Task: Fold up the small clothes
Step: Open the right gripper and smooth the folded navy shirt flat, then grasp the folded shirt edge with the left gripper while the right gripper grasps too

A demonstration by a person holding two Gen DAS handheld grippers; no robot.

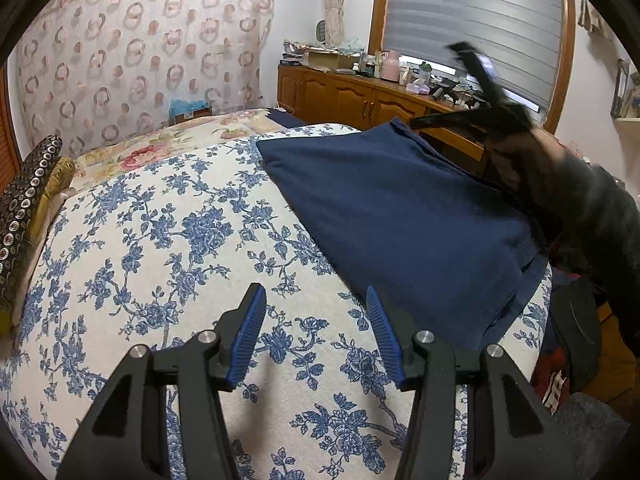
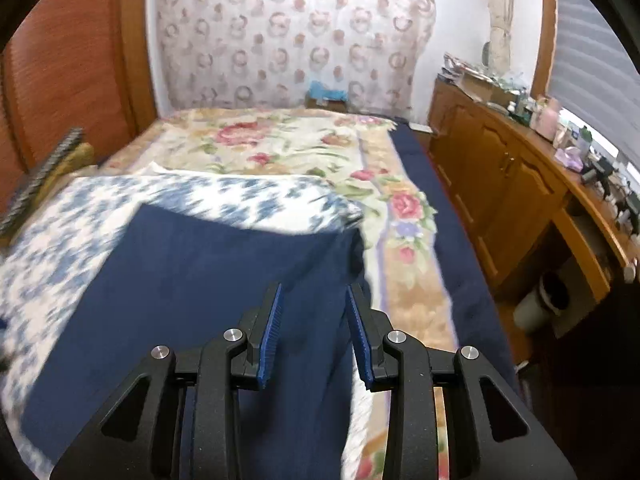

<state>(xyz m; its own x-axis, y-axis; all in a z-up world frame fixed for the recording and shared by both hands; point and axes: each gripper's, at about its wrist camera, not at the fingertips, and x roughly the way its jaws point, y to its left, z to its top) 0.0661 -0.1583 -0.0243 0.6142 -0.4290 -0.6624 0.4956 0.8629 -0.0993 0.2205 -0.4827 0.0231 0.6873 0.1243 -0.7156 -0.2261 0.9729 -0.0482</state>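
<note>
A navy blue garment (image 1: 400, 216) lies folded flat on a white cloth with blue flowers (image 1: 160, 240) on the bed. My left gripper (image 1: 316, 300) is open and empty, hovering over the flowered cloth just left of the garment's near edge. In the right wrist view the same garment (image 2: 200, 280) fills the lower middle. My right gripper (image 2: 314, 296) is open above the garment's right part, its fingers (image 2: 272, 328) apart with nothing between them. The right gripper also shows blurred in the left wrist view (image 1: 520, 132), at the garment's far right edge.
A floral bedspread (image 2: 304, 144) covers the bed beyond the flowered cloth. A wooden cabinet (image 2: 512, 192) with clutter on top runs along the right side under a window. Rolled pillows (image 1: 24, 208) lie at the left. A patterned curtain (image 1: 140, 52) hangs behind the bed.
</note>
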